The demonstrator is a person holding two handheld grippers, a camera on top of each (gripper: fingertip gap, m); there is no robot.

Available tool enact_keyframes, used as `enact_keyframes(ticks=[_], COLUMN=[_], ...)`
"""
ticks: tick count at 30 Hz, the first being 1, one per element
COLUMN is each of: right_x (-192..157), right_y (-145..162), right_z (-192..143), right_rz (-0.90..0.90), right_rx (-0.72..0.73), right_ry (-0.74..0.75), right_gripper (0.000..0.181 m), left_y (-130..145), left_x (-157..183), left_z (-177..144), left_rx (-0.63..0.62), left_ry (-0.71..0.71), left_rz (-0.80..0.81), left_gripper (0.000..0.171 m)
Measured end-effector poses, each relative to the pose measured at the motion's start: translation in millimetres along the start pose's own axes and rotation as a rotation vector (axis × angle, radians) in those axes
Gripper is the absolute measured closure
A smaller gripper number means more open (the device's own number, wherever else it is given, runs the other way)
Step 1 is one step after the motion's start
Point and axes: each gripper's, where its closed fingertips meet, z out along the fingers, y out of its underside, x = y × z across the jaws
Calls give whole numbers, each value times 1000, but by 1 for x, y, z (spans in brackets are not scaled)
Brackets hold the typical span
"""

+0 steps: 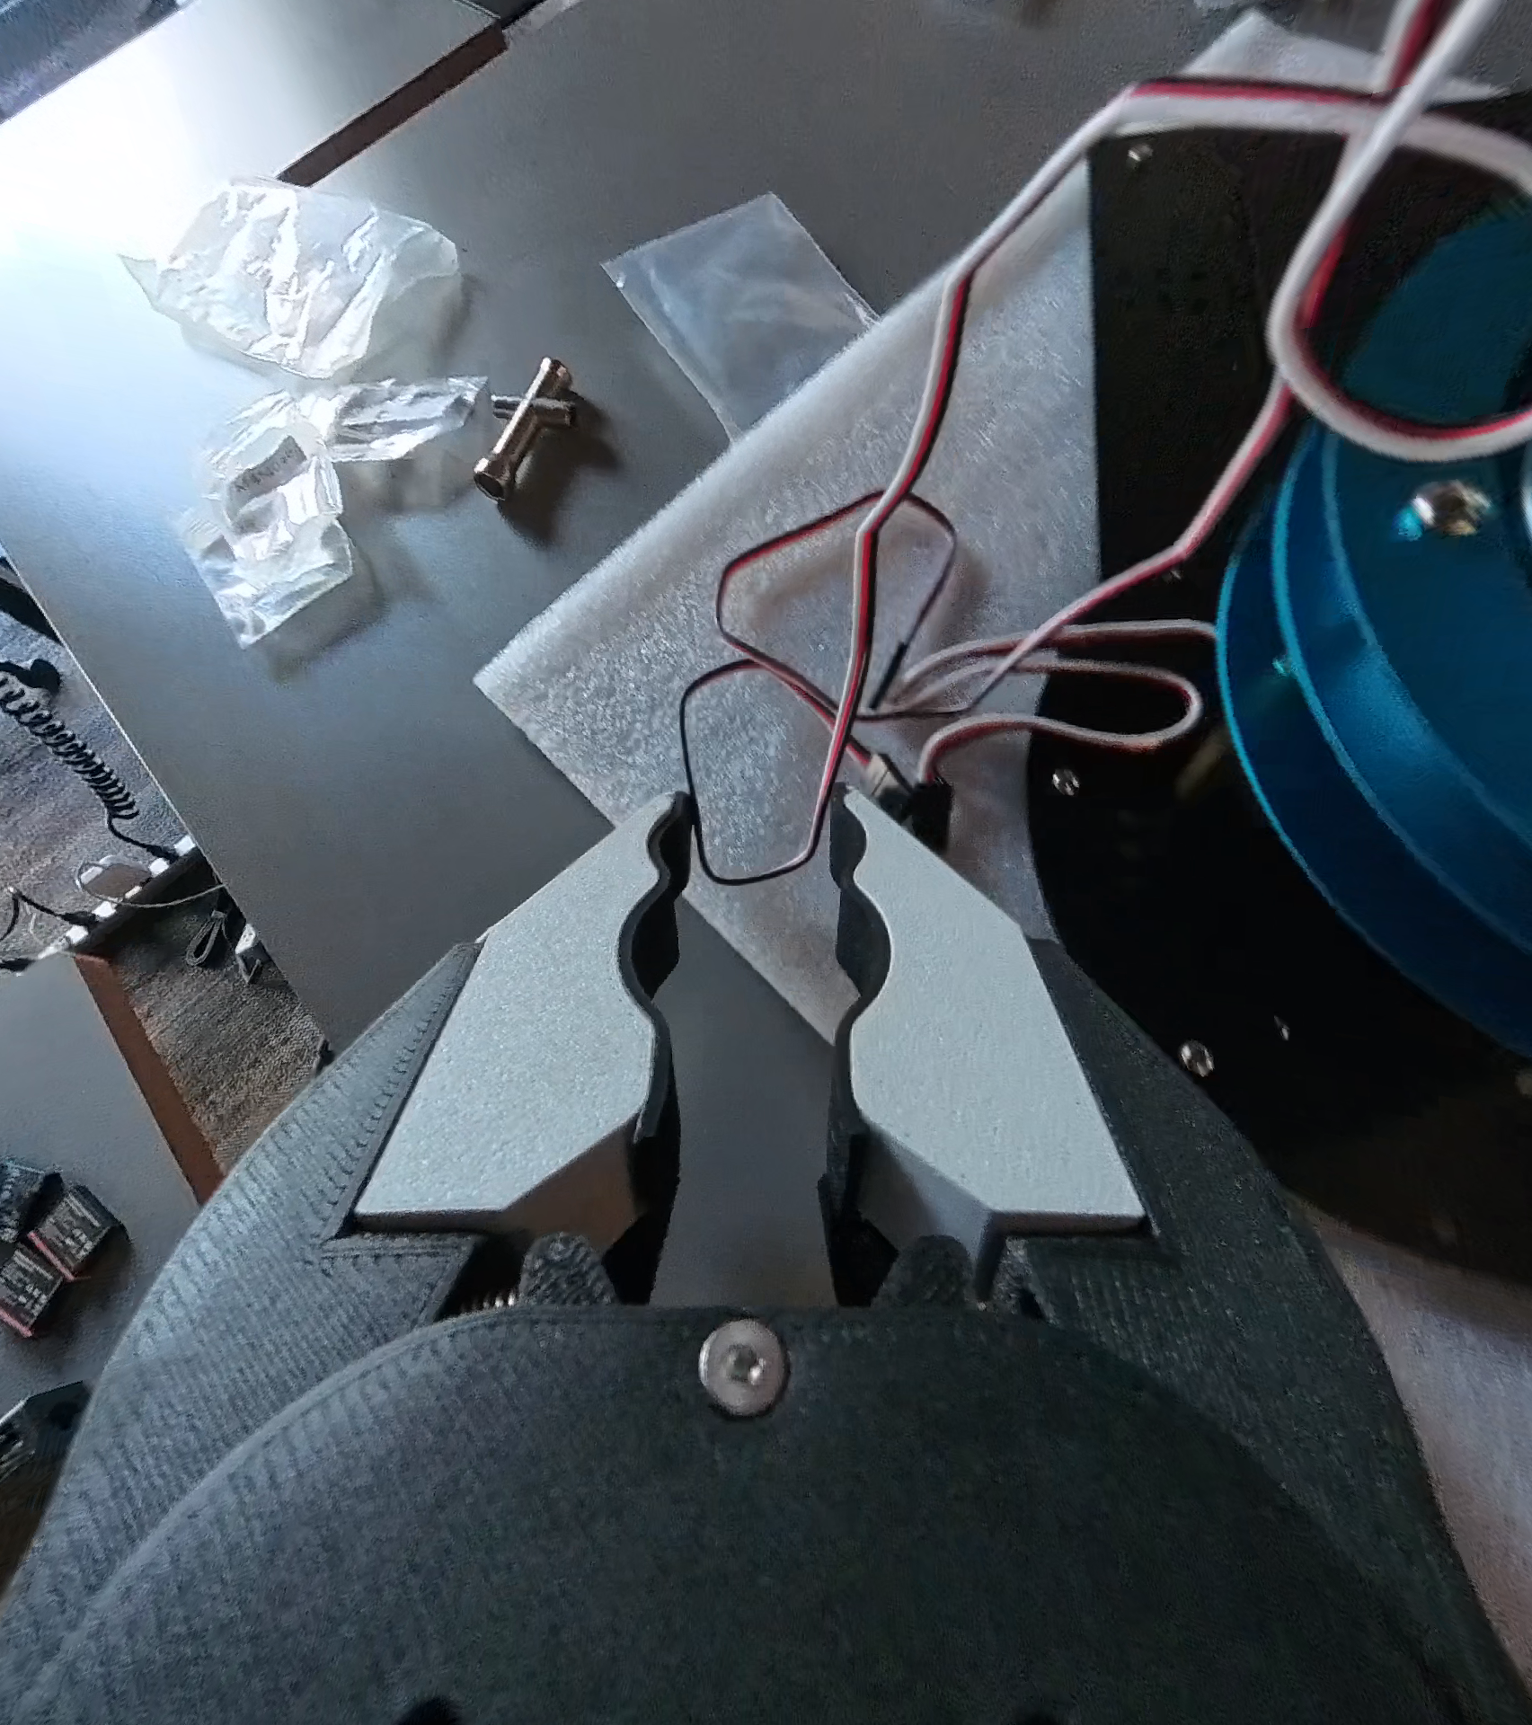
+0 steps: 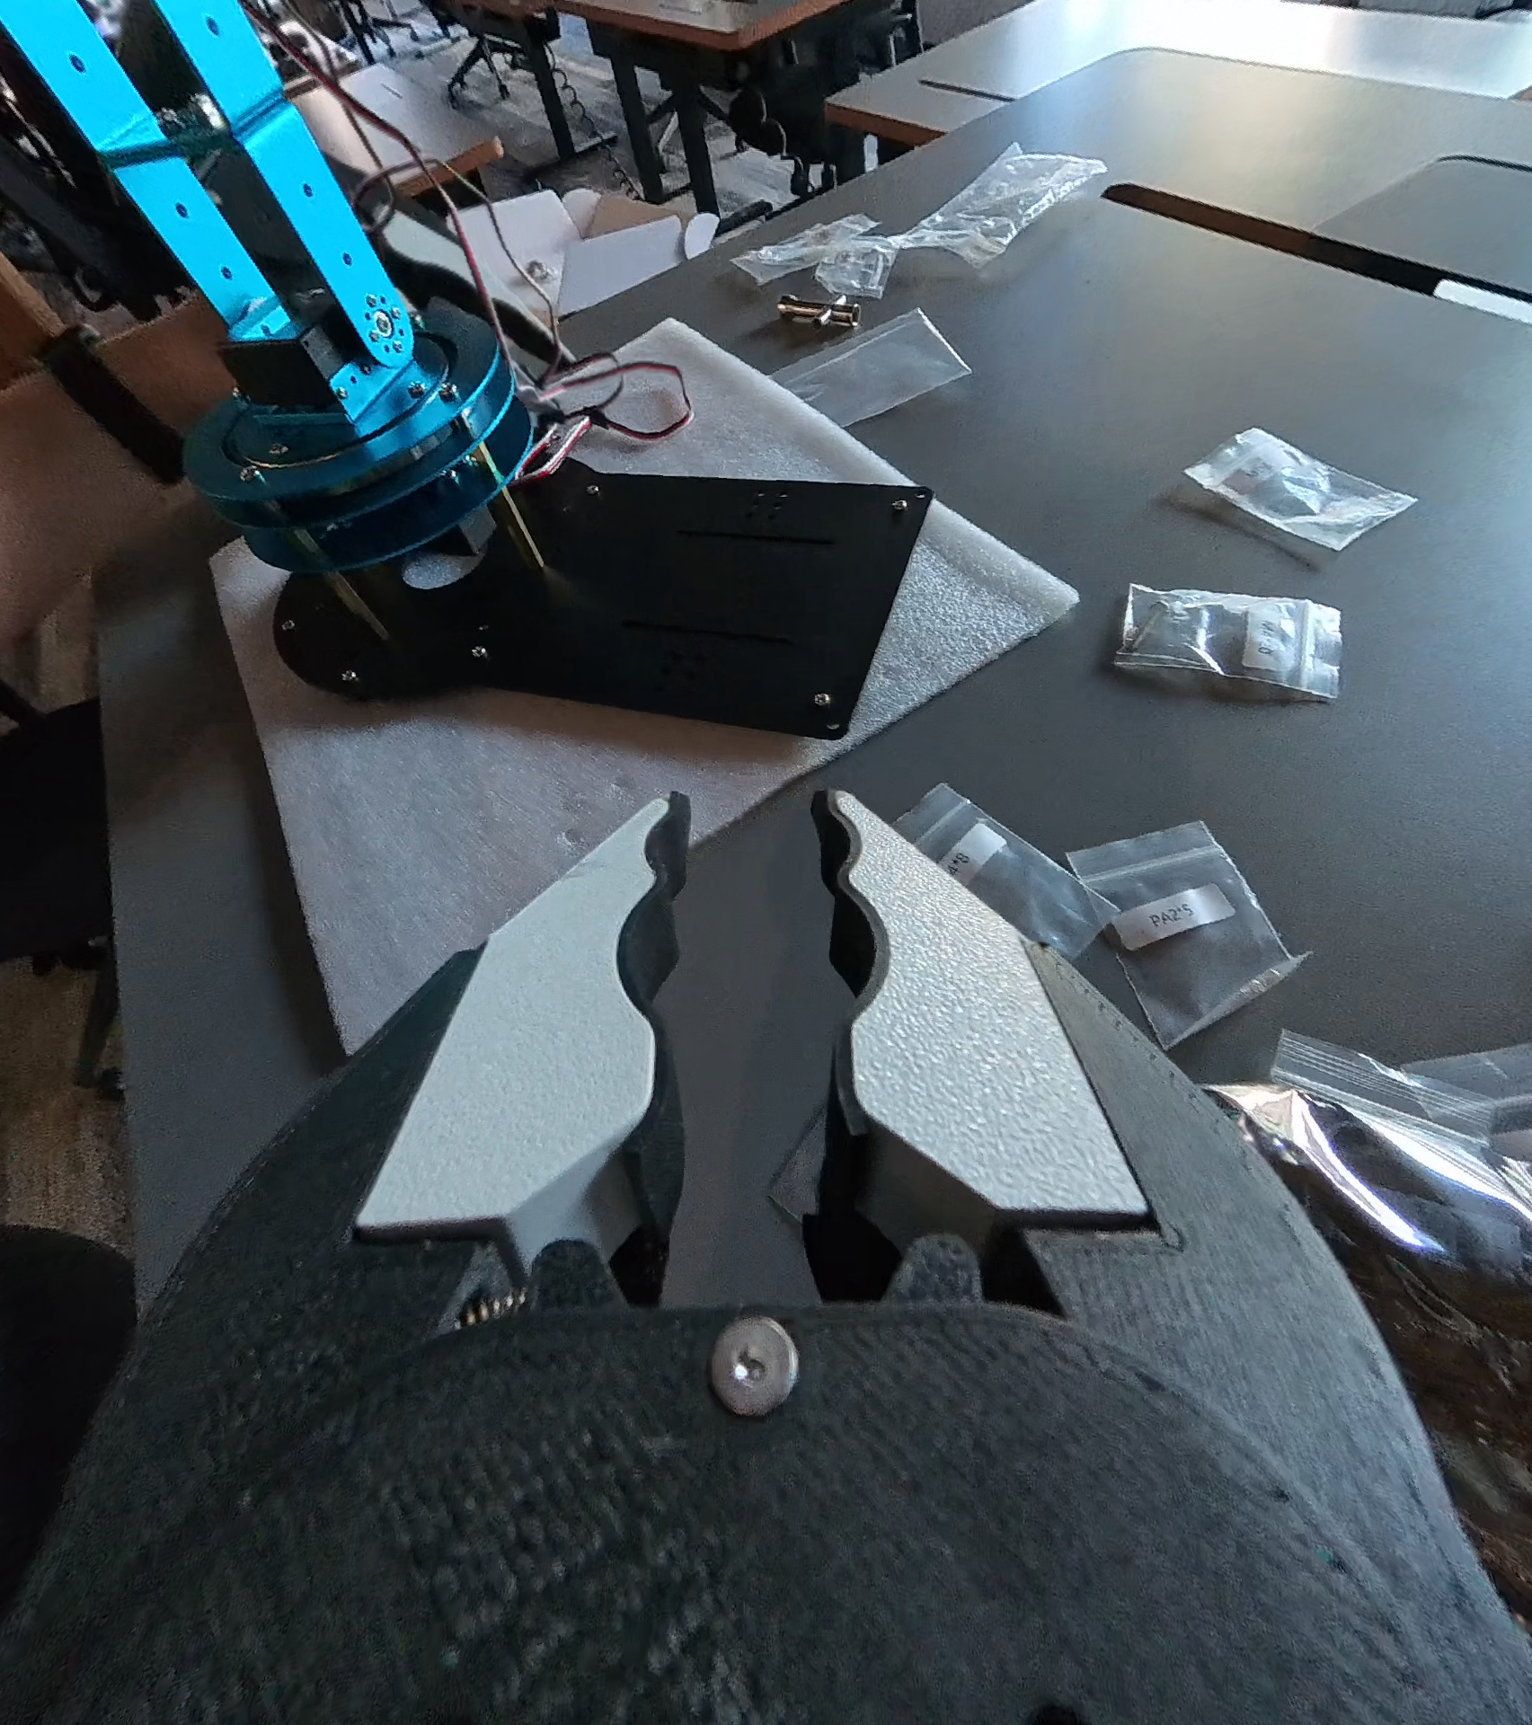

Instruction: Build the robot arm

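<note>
A blue metal robot arm kit (image 2: 351, 411) stands on a black baseplate (image 2: 696, 597) on a white foam sheet (image 2: 463, 821). Its blue round base (image 1: 1415, 747) fills the right of the left wrist view. Red, white and black servo wires (image 1: 846, 653) hang from it onto the foam sheet (image 1: 650, 616). My left gripper (image 1: 760, 814) is open, its tips around a black wire loop (image 1: 724, 868); the jaws do not press it. My right gripper (image 2: 748, 812) is open and empty above the foam's edge and the dark table (image 2: 1210, 392).
A metal cross wrench (image 1: 524, 425) and crumpled clear bags (image 1: 295, 271) lie on the table (image 1: 276, 747). Several small labelled zip bags (image 2: 1229, 639) lie right of the baseplate. A silvery bag (image 2: 1443, 1213) is at the right. Small black boxes (image 1: 43, 1251) sit lower left. Other desks stand behind. My hands' fingertips stand some 35 cm from each other.
</note>
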Motion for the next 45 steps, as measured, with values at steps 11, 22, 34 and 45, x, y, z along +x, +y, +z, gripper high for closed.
enact_keyframes(ticks=[11,22,34,45], right_x=[25,73,137,224], right_y=[12,33,43,73], right_z=[-30,-90,-161,-240], right_rz=[45,80,19,-112], right_rx=[56,134,207,110], right_ry=[75,201,183,172], right_gripper=[153,154,155,154], left_y=[20,9,-31,-196], left_x=[-9,-7,113,286], left_z=[-28,-131,-143,-6], left_rx=[-53,371,518,644], left_ry=[-34,-312,-499,-210], left_rz=[-152,-433,-463,-459], left_gripper=[118,116,136,151])
